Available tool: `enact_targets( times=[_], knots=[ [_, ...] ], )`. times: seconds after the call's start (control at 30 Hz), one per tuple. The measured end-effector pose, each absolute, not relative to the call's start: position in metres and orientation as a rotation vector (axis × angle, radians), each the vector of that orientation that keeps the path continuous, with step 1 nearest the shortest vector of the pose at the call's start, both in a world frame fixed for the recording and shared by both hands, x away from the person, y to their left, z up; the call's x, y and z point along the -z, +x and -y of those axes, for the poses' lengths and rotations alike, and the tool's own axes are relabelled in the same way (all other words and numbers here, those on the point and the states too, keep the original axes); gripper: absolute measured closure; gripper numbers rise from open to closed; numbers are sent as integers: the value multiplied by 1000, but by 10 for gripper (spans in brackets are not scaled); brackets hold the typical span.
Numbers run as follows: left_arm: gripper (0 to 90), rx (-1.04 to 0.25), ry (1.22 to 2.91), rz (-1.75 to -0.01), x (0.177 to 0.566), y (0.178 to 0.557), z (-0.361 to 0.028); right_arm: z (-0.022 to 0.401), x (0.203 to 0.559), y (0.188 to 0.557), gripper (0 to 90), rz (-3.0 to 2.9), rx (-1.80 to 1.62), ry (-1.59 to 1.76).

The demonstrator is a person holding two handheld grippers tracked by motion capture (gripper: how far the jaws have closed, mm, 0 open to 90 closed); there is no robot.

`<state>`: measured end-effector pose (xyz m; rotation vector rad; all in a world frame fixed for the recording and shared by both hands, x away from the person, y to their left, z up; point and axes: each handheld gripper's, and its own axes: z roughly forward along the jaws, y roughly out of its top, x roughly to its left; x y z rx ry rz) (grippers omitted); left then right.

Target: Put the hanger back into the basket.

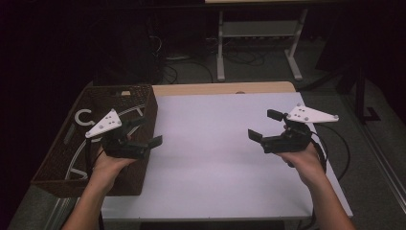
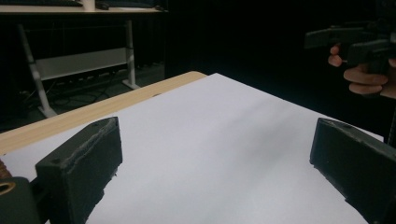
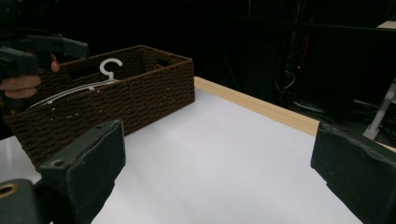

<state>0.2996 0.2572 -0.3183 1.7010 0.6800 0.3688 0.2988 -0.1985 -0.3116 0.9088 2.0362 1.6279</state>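
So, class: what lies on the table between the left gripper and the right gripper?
Nothing: between the left gripper and the right gripper runs only the bare white tabletop, as the high view shows. The brown basket sits behind the left gripper.

High view above the near edge looking toward twelve o'clock, gripper views low over the white table (image 1: 215, 158), facing each other, sharing its surface, the right one catching the basket (image 3: 140, 98) at ten o'clock

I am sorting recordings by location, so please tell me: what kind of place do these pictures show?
Probably a lab or workshop room set up for recording, not a home. A work table with a white top stands in a dim room, cables lie on the floor behind it, and a second metal-legged desk stands farther back.
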Motion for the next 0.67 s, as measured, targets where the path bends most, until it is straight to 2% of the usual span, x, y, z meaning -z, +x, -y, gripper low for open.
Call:
enact_targets(
  times=[0.67],
  knots=[
    [21, -365, 1709, -676, 324, 299, -255, 200, 312, 297, 26, -2043, -1624, 904]
  ],
)
